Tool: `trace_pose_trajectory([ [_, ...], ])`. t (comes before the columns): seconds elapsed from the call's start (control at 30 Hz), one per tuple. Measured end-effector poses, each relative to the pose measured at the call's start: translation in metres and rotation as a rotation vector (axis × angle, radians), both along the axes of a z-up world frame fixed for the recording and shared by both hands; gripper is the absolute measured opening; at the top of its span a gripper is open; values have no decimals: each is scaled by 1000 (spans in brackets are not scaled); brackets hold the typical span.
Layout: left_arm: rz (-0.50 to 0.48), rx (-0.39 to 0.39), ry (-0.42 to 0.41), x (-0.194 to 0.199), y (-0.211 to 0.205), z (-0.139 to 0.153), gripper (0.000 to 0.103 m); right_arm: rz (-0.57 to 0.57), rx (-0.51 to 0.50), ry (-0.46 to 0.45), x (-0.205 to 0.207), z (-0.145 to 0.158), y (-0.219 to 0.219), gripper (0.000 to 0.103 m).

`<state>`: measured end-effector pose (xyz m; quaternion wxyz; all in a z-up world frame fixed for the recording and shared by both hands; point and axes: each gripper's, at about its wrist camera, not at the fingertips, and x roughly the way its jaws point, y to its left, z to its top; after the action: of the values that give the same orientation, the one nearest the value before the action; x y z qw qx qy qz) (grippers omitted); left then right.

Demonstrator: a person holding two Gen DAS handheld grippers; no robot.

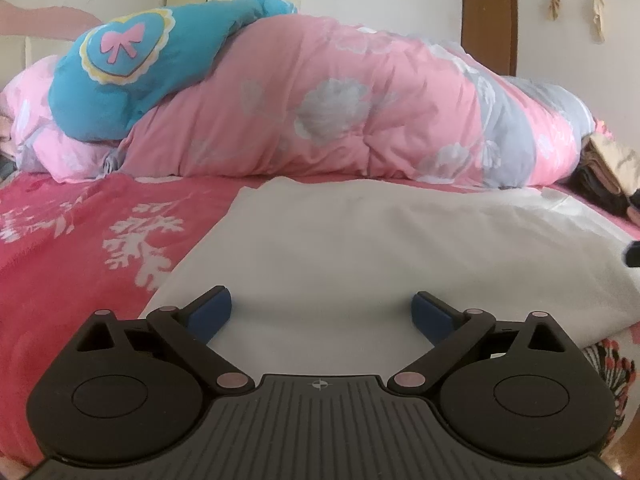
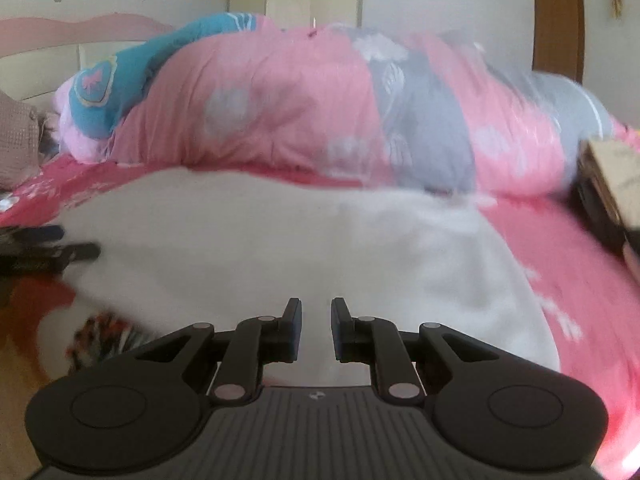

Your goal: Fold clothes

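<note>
So, quick status from where I stood: white garment (image 1: 360, 248) lay spread flat on the pink bedspread (image 1: 60, 248) near the bed's front edge, mostly smooth, its left edge running diagonally toward the quilt. Left gripper (image 1: 322, 310) hovered low over the garment's near part, fingers (image 1: 210, 312) spread wide, blue pads facing in, nothing between them. Couldn't tell whether the tips touched the cloth. Right gripper (image 2: 316, 314) sat over the near edge of the same garment (image 2: 320, 248), fingers (image 2: 294, 320) nearly together with a narrow gap left; no cloth visible in that gap, so it held nothing as far as I could see. Right view was smeared with motion blur, so fine detail there was unreliable. Left gripper's tips (image 2: 60, 248) showed at the far left of the right view, at the garment's left side. Behind the garment, a bunched pink quilt (image 1: 320, 120) with grey flower print ran across the bed, with a blue pillow (image 1: 132, 68) bearing a pink bow on a heart patch lying on its left end. Brown door (image 1: 490, 20) stood in the back-right wall. Some dark and tan stuff (image 1: 608, 172) was piled at the bed's right edge, too unclear to identify.
</note>
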<state>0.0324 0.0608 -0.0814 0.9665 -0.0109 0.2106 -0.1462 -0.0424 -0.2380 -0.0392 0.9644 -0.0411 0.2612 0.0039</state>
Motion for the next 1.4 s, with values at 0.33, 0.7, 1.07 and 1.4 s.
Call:
trace_pose_trajectory([
  [0.33, 0, 3, 3, 1, -1, 0, 98, -281, 45, 136, -19, -10, -69, 17],
  [0.7, 4, 46, -52, -2, -8, 25, 98, -207, 158, 18, -7, 9, -57, 17],
  [1.07, -105, 37, 7, 69, -50, 41, 52, -43, 202, -39, 40, 0, -20, 17],
  [1.4, -18, -52, 276, 171, -27, 29, 24, -62, 224, -18, 60, -20, -38, 18],
])
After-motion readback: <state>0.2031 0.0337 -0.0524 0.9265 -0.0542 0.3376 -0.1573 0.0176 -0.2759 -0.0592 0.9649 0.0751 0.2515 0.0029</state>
